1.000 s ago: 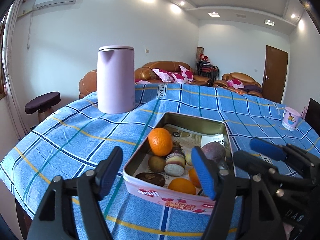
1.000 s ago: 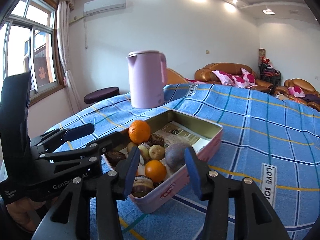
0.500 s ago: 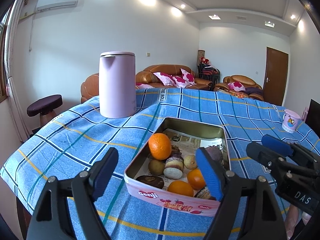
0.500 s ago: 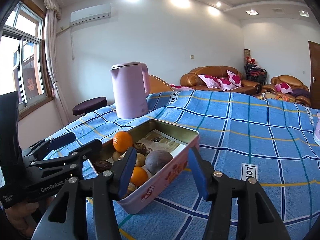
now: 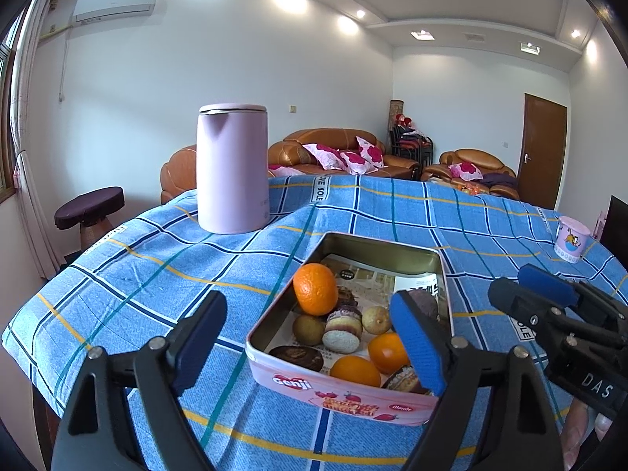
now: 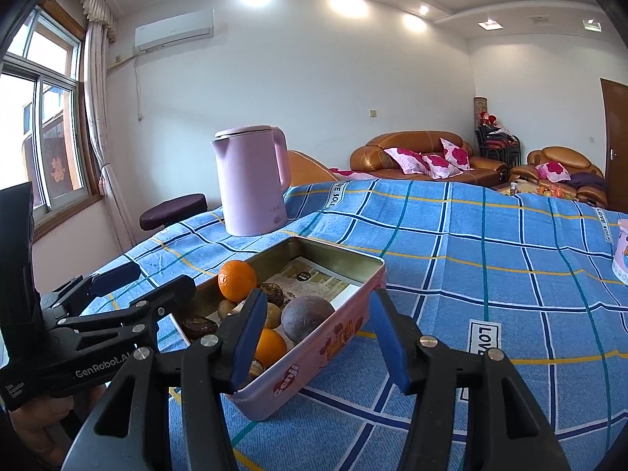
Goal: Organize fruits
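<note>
A pink tin box point(image 5: 345, 392) point(image 6: 333, 337) sits on the blue checked tablecloth near the front edge. It holds a large orange point(image 5: 315, 288) point(image 6: 236, 280), two smaller oranges point(image 5: 355, 371), a kiwi point(image 5: 309, 328), a dark purple fruit point(image 6: 307, 318) and several small cakes. My left gripper point(image 5: 310, 345) is open and empty, hovering in front of the tin. My right gripper point(image 6: 314, 337) is open and empty, straddling the tin's right front corner from above. Each gripper shows in the other's view.
A lilac kettle point(image 5: 232, 168) point(image 6: 251, 180) stands behind the tin to the left. A small printed cup point(image 5: 572, 243) stands at the far right. The tablecloth point(image 5: 117, 274) drops off at the left and front edges. Sofas and a stool lie beyond.
Both grippers have pulled back and risen away from the tin, staying open. The tin and fruits have not moved.
</note>
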A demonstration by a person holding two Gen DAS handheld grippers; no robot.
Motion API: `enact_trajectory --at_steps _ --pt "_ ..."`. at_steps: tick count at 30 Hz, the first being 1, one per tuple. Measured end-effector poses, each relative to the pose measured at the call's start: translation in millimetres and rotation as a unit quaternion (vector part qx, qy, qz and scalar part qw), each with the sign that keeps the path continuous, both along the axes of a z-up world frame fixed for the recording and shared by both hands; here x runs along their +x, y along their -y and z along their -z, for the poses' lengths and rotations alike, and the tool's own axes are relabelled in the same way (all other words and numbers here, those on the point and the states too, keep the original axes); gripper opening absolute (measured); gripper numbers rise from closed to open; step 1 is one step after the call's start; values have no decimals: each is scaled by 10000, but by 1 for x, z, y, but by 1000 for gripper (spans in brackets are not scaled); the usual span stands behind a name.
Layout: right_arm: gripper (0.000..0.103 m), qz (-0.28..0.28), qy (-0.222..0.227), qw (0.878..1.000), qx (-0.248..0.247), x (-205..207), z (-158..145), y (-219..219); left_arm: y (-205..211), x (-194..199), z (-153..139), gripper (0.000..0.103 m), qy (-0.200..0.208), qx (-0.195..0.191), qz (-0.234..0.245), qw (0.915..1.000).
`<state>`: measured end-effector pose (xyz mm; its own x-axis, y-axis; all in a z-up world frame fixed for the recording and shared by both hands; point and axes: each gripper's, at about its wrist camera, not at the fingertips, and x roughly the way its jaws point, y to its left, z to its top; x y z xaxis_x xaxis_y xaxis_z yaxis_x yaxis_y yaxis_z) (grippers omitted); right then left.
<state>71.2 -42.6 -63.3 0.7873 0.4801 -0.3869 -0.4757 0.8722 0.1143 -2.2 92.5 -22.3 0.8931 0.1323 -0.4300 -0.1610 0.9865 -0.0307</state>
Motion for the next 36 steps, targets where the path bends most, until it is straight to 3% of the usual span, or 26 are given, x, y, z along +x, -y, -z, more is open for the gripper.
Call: enact_trajectory --at_steps 36 --pt "57 324 132 9992 183 -1 -9 27 12 -5 -10 103 163 61 7 9998"
